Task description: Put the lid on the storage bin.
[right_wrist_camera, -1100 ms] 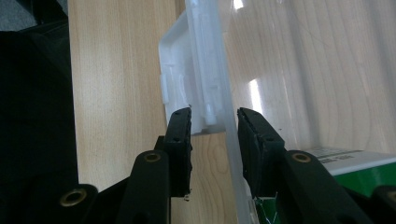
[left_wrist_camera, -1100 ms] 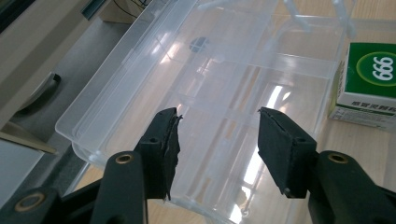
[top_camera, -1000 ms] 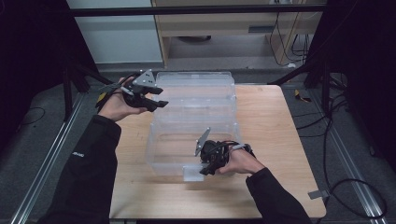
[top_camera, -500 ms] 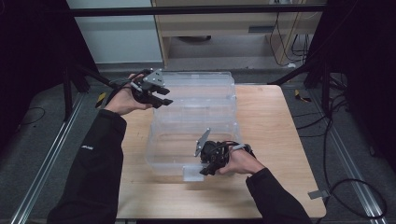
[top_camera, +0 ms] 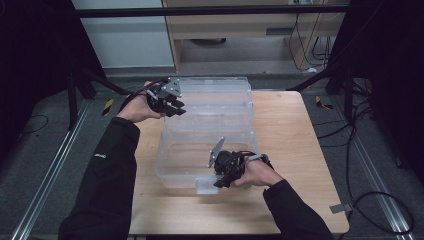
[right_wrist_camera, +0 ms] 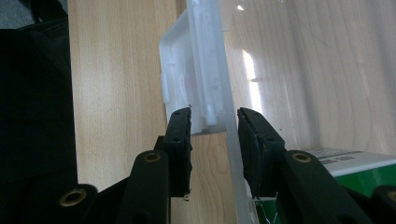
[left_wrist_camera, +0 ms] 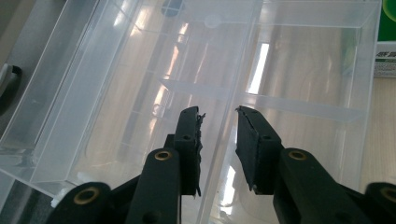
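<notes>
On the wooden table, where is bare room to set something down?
The table is bare right of the clear plastic box, up to its right edge, and along the near edge. The left side is crowded: the box, the left gripper and the right gripper.

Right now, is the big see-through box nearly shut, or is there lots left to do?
Done so far: the right gripper sits on the near wall by the white latch of the clear plastic box. In hand: the left gripper has just been closing its jaws around the edge of the open lid; contact is unclear. Left: probably swinging the lid over and latching it.
</notes>
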Available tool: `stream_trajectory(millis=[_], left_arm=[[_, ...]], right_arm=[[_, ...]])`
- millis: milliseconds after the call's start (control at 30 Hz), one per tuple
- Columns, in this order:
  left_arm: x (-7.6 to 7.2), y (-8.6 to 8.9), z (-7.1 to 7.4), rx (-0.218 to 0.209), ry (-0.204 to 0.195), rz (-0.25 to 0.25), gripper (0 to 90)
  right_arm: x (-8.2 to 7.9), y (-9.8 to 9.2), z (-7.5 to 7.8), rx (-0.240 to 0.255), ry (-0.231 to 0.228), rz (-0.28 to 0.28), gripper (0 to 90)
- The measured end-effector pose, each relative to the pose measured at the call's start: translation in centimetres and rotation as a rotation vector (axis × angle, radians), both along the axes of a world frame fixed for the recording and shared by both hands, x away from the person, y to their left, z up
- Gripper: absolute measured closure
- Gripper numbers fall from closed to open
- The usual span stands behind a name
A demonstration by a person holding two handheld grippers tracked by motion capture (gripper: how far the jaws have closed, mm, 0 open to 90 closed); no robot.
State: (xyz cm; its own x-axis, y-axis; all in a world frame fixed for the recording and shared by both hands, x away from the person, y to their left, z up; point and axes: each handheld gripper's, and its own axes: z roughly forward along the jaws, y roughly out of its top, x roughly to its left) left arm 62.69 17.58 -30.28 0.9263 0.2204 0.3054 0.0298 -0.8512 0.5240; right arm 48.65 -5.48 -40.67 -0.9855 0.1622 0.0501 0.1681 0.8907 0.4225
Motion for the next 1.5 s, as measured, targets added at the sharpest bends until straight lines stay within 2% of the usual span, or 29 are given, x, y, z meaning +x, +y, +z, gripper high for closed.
stream_trajectory(millis=[267,400,467,500,667,733,900,1200,1500], left_arm=[[0.5,-0.7,-0.6,0.027,0.027,-0.024,75.6],[0.4,-1.1,-0.5,0.034,0.025,-0.034,78.1],[0.4,-1.1,-0.3,0.061,0.032,-0.036,79.5],[0.3,-1.2,-0.4,0.052,0.032,-0.033,80.4],[0.0,-1.9,0.2,0.129,0.011,-0.069,83.9],[-0.1,-2.0,0.3,0.15,0.015,-0.078,85.4],[-0.4,-2.2,0.6,0.167,0.022,-0.088,87.3],[-2.2,-2.4,1.4,0.175,0.028,-0.108,88.8],[-5.1,-2.3,1.6,0.178,0.012,-0.122,89.3]], right_arm=[[0.1,0.0,0.0,-0.002,0.003,0.0,65.7],[0.1,0.0,0.0,-0.001,0.003,0.0,65.6],[0.1,0.0,0.0,-0.001,0.003,-0.001,65.7],[0.1,0.0,0.0,-0.001,0.003,-0.001,65.7],[0.1,0.0,0.0,0.0,0.005,-0.005,65.8],[0.1,0.1,0.0,-0.004,0.009,-0.011,65.9],[0.0,0.1,0.0,-0.006,0.002,-0.019,66.2],[0.0,0.2,0.0,-0.012,0.015,-0.031,66.4],[-0.2,0.1,-0.1,0.0,0.003,-0.038,66.4]])
